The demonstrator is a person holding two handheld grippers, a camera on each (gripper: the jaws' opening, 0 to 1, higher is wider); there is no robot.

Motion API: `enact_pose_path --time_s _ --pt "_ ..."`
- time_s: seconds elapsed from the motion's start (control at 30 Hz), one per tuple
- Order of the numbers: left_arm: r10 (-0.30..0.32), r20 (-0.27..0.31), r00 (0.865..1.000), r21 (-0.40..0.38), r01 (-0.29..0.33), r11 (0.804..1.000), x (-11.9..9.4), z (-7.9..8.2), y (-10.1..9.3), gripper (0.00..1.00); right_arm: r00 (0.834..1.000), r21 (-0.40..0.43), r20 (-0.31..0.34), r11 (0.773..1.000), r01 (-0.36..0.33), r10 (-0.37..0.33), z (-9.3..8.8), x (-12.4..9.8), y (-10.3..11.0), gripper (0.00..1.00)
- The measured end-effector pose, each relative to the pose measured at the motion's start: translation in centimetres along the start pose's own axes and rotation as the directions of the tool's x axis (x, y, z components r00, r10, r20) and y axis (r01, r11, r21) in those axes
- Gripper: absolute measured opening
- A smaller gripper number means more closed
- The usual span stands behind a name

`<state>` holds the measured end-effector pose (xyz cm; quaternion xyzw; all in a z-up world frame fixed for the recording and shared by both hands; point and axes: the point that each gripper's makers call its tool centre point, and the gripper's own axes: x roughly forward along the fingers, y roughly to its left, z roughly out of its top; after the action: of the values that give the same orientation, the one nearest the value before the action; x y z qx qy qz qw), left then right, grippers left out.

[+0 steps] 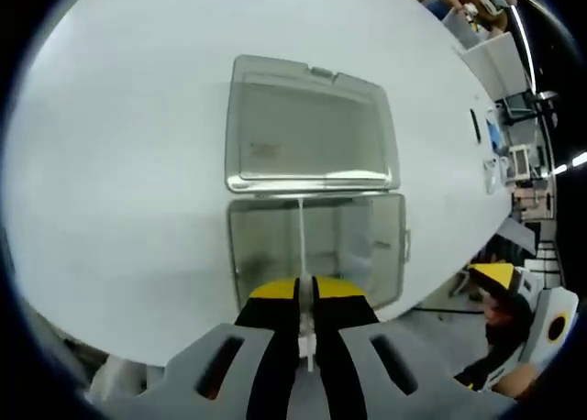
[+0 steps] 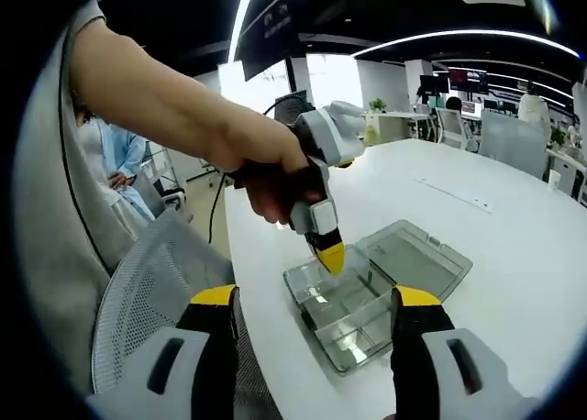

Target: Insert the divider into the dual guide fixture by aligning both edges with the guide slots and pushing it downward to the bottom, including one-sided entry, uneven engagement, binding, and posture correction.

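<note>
A clear plastic box [image 1: 316, 246] lies open on the white table [image 1: 119, 163], its hinged lid [image 1: 307, 127] flat beyond it. My left gripper [image 1: 305, 296], with yellow tips, is shut on a thin clear divider [image 1: 302, 246] held edge-on above the box's middle. In the right gripper view the same left gripper [image 2: 330, 255] hangs in a person's hand over the box [image 2: 344, 310], with the lid [image 2: 417, 255] to the right. My right gripper [image 2: 316, 301] stands open, wide apart, well back from the box with nothing between its fingers.
The box sits near the table's edge [image 1: 431, 301]. A mesh office chair [image 2: 156, 292] stands close to that edge. More desks, chairs and people fill the room behind. The table [image 2: 514, 237] stretches wide beyond the lid, with a small dark item [image 1: 474, 127] far off.
</note>
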<state>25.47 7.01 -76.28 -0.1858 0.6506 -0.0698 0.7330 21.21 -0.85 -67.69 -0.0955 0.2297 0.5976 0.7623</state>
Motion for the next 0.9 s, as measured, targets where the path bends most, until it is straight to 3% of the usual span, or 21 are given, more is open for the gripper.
enact_pose_path --time_s 0.9 --pt "0.03 -0.018 0.999 -0.015 -0.03 0.999 0.78 -0.26 0.43 0.02 1.0 0.008 0.004 1.0 0.002 -0.002 -0.05 -0.43 -0.2 0.65"
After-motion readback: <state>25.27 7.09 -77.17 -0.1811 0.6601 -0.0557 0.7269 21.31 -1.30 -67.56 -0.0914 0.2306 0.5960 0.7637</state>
